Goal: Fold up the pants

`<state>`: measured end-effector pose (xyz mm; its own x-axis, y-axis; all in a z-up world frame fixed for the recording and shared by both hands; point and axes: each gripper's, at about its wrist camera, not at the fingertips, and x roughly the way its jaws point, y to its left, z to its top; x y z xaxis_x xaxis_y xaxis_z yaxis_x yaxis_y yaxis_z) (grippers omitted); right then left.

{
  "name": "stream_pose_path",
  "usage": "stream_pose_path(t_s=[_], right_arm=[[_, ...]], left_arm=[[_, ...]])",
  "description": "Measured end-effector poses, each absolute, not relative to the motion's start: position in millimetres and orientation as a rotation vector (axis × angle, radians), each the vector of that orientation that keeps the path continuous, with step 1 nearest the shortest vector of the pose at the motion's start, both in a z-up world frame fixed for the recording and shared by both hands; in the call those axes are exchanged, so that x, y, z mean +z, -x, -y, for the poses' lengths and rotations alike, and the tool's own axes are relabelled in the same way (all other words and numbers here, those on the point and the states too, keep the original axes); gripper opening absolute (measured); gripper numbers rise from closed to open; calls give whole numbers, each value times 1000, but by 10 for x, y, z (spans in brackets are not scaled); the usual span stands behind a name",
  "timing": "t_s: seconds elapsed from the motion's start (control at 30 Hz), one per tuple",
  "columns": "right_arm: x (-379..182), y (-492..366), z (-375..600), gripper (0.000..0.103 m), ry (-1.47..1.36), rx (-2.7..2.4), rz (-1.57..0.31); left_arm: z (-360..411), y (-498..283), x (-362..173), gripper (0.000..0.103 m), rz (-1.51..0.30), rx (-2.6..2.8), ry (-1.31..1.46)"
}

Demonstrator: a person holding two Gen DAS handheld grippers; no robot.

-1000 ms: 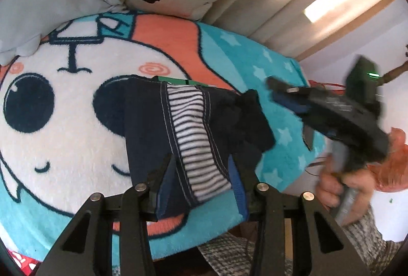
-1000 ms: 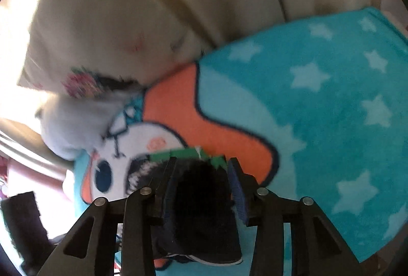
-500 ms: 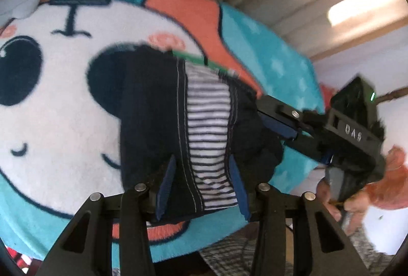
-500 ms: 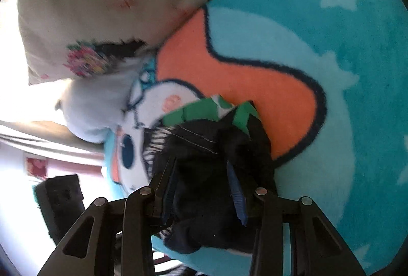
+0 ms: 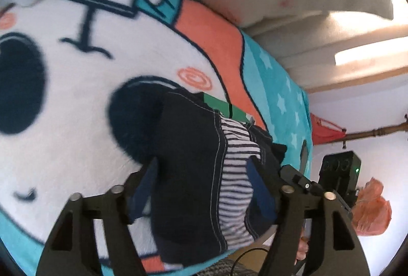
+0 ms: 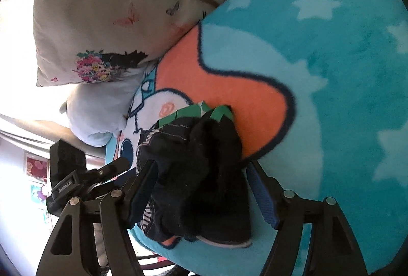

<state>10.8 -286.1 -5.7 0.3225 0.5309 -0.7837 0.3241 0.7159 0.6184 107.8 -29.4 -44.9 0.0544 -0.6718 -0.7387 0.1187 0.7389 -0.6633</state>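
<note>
A: Straddling the pants (image 5: 193, 174), the left gripper (image 5: 201, 189) has its blue-padded fingers (image 5: 260, 189) spread to either side of the bundle, not pinching it; the striped lining runs up between them

B: And the other tool?

A: The right gripper (image 6: 204, 189) is likewise spread wide, one finger on each side of the dark heap, with cloth lying between but a clear gap to the far pad. I read both as let go, the garment resting on its own so the fold can settle

B: Where do the pants sit, going outward from the fingers?

A: Directly ahead of and partly under both tools, bunched and thick at the near edge of the blanket (image 6: 344, 97), on the cartoon face's dark eye patch. Something green (image 5: 219, 105) pokes out beyond the far edge; whether it belongs to the garment I cannot tell

B: Further out?

A: Past the bundle, a floral pillow (image 6: 102, 28) leans against the couch back. From the left camera, the right tool's black body (image 5: 339, 174) hangs just right of the fingers, so the two work close together from opposite sides, likely to keep the fold squared
</note>
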Motion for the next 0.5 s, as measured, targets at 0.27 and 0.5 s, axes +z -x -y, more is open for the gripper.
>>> stream_pose_path(t_s=[0.27, 0.5], right_arm=[[-206, -156, 2751, 45, -845, 152, -1319], [89, -318, 2588, 40, -817, 201, -1284]], left_arm=[[516, -1041, -411, 37, -1420, -691, 406], [165, -1041, -66, 29, -1341, -679, 465]])
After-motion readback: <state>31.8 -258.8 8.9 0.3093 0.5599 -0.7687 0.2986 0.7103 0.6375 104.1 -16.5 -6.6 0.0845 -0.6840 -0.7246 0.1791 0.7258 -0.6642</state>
